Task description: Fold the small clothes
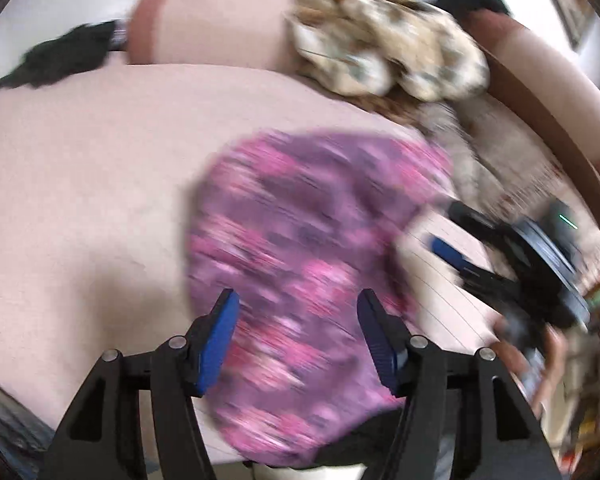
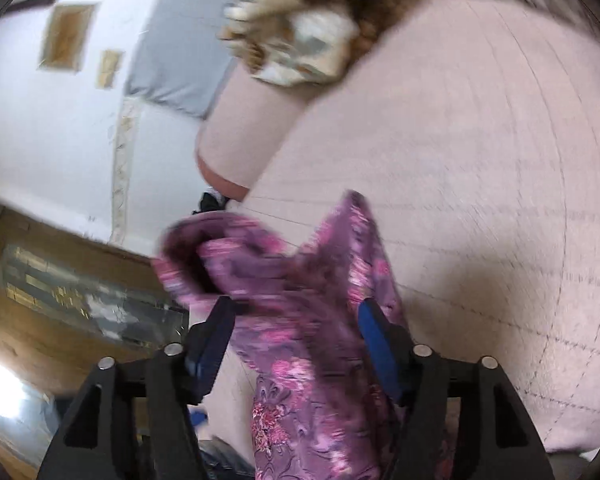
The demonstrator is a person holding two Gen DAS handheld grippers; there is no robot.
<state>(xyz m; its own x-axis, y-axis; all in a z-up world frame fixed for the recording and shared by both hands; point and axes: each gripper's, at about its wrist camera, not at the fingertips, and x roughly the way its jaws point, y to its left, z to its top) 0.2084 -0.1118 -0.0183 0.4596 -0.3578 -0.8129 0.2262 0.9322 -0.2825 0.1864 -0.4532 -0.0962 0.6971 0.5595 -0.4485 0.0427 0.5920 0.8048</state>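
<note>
Both claws gape; purple floral garment stretches lengthwise away on pink couch.

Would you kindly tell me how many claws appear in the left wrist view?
2: the left claw at bottom centre over the pink garment, the right claw at the right edge.

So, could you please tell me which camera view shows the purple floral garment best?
The left wrist view: there the purple floral garment shows as one broad spread on the pink cushion, though blurred. The right wrist view shows only a bunched, hanging part between the open fingers of the right gripper.
</note>
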